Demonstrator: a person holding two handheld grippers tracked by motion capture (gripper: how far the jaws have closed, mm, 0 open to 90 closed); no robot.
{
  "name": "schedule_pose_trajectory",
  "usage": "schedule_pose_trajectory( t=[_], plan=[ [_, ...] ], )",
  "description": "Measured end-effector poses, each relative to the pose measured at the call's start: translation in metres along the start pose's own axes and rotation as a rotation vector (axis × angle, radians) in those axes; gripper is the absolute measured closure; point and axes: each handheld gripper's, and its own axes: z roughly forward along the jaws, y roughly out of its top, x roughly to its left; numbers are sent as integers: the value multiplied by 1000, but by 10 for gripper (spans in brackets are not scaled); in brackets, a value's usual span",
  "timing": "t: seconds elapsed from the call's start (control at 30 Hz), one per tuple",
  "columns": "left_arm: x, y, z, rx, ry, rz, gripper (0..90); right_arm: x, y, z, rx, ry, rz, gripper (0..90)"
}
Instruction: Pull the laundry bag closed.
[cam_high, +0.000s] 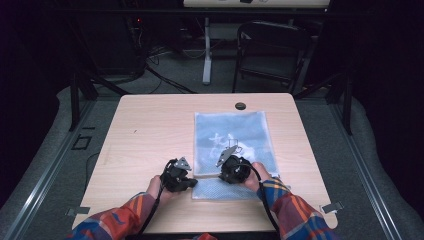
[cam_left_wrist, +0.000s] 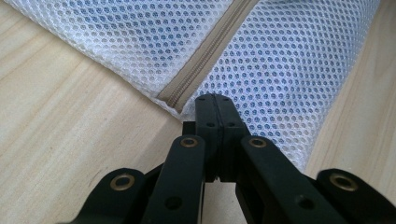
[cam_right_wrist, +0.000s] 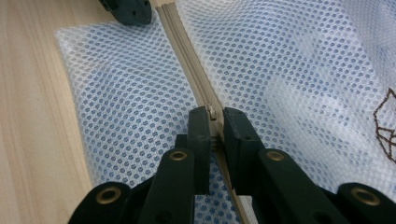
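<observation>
A white mesh zip bag (cam_high: 232, 135) with something blue inside lies flat on the wooden table (cam_high: 150, 130). Its beige zipper (cam_right_wrist: 184, 56) runs across the near end. My left gripper (cam_high: 192, 183) rests at the bag's left edge, jaws pressed together on the mesh (cam_left_wrist: 289, 60) right beside the zipper's end (cam_left_wrist: 175, 95). My right gripper (cam_high: 225, 174) sits partway along the zipper, shut on the small metal zipper pull (cam_right_wrist: 211, 113). The left gripper's tip (cam_right_wrist: 128, 11) shows farther up the zipper line in the right gripper view.
A person's hands in plaid sleeves (cam_high: 295, 210) hold both grippers near the table's front edge. A dark cable hole (cam_high: 240, 106) sits at the table's back edge. A black chair (cam_high: 270, 50) and a white desk leg (cam_high: 206, 50) stand beyond.
</observation>
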Motion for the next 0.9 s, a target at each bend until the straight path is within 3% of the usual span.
schedule_pose_trajectory(
  t=[0.37,0.4,0.9],
  plan=[
    [0,0,0,0,1,1,900,1,-1,-1,-3,-3,-5,819],
    [0,0,0,0,1,1,900,0,-1,-3,15,-4,-12,819],
    [0,0,0,1,0,2,900,-3,-8,-8,5,-14,9,819]
  ],
)
